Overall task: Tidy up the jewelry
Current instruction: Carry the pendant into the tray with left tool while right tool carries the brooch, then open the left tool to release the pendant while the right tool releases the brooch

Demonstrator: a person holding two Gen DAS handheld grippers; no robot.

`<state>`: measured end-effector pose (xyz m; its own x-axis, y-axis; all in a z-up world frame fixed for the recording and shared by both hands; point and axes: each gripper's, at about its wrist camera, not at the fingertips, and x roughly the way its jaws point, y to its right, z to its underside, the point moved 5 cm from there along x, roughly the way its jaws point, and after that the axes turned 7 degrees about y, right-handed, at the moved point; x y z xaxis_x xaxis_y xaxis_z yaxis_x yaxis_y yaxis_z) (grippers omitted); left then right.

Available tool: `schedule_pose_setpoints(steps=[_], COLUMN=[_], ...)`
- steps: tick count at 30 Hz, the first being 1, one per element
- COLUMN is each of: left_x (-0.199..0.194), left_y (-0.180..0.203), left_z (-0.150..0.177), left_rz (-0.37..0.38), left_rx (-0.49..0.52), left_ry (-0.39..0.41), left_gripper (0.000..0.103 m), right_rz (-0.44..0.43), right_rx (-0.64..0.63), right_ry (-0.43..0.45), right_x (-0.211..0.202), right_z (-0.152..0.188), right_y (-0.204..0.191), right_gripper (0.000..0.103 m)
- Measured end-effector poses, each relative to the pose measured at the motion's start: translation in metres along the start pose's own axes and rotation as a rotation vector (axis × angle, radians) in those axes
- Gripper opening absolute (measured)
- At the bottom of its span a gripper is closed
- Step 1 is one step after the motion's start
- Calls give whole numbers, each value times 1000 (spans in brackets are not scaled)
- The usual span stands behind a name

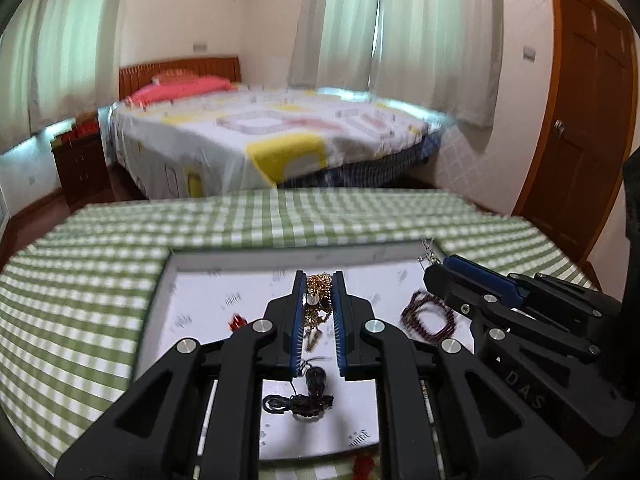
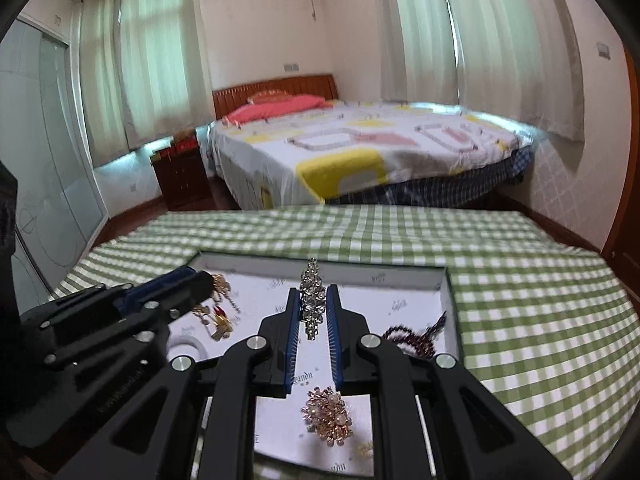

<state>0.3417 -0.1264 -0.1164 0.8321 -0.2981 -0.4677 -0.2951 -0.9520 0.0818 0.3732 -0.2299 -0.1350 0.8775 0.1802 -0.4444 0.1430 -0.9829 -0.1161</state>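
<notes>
Checked green tablecloth (image 1: pixel 100 288) covers the table; the shallow white tray (image 1: pixel 168 280) sits on it and everything task-relevant is inside that tray, so both tools work over one container.

Tray contents, big to small: dark red bead bracelet (image 1: pixel 430 318) coiled near the right wall, a black cord pendant (image 1: pixel 310 394) lying loose near the front edge, a rose-gold flower brooch (image 2: pixel 329 412) flat on the tray floor just under the right tool, a small red piece (image 1: pixel 236 322) left of centre. More gold bits lie by the left tool's tip in the right wrist view (too tangled to separate).

Left gripper (image 1: pixel 317 280): blue pads drawn close around a gold chain necklace (image 1: pixel 318 308), which hangs down between them with its pendants dangling. Looks clamped and lifted off the floor, probably to let the chain fall straight and untangle.

Right gripper (image 2: pixel 314 292): pads nearly together on a silver rhinestone piece (image 2: pixel 312 300), held upright, its top poking above the fingertips. Grip sits mid-body, likely so it doesn't swing.

Both tools are side by side above the tray, tips near each other but not touching (judging by both views). No dividers or compartments visible in the tray, so I can't tell where either piece is meant to go. Motion blur on the background; the tray is sharp enough.
</notes>
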Motion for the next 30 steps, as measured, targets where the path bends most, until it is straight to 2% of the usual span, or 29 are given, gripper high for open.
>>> schedule_pose_setpoints(steps=[7,19,30], left_x=[48,69,76], left_y=[-7,-11,-13], left_z=[29,44,52], left_rz=[-21,-24,-20], left_rx=[-4,-21,-32], left_ry=[-131,-217,-252], left_gripper=[13,13,13], right_rz=[13,18,8], right_rx=[17,27,30], right_ry=[-103,-212,-244], right_x=[36,57,62], right_z=[26,46,48], right_y=[7,11,12], right_gripper=[14,14,14])
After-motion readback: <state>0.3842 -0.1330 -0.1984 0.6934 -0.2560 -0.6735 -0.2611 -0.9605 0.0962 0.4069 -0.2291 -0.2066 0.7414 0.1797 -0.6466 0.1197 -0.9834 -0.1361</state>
